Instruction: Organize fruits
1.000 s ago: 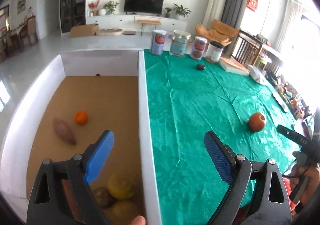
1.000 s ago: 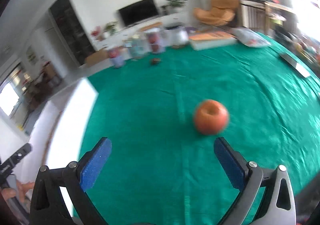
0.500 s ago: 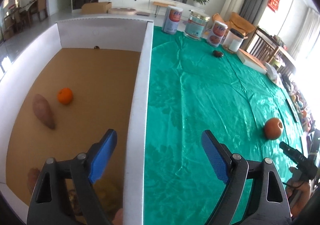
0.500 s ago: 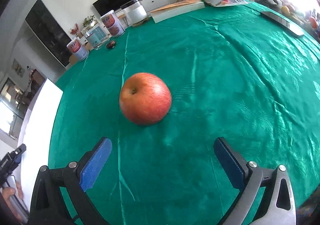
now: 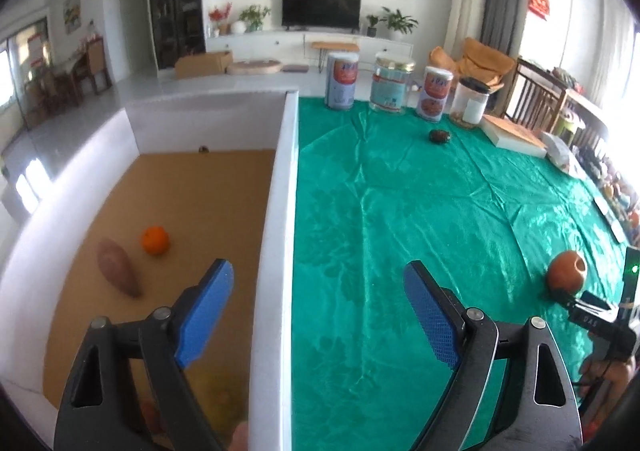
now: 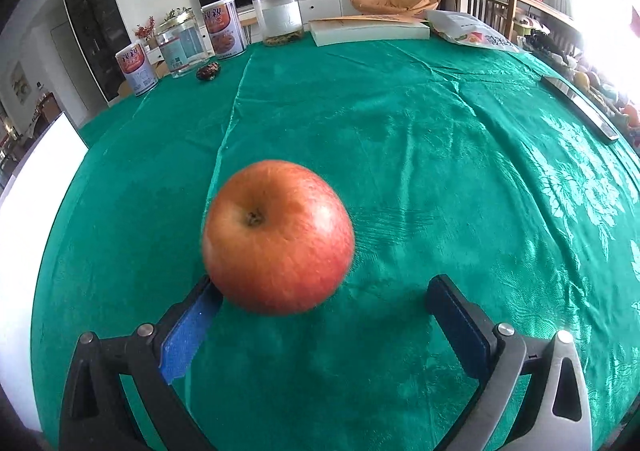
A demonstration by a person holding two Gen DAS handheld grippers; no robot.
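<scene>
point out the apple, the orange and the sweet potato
apple (image 6: 278, 239): right wrist view, middle of its red skin, below the stem dimple
orange (image 5: 154, 239): left wrist view, centre of the fruit, inside the box
sweet potato (image 5: 119, 266): left wrist view, middle of its body

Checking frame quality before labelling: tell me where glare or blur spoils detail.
Right wrist view: window glare whitens the right edge; the apple is slightly soft. Left wrist view: the fruit low in the box is blurred; glare at the right edge.
</scene>
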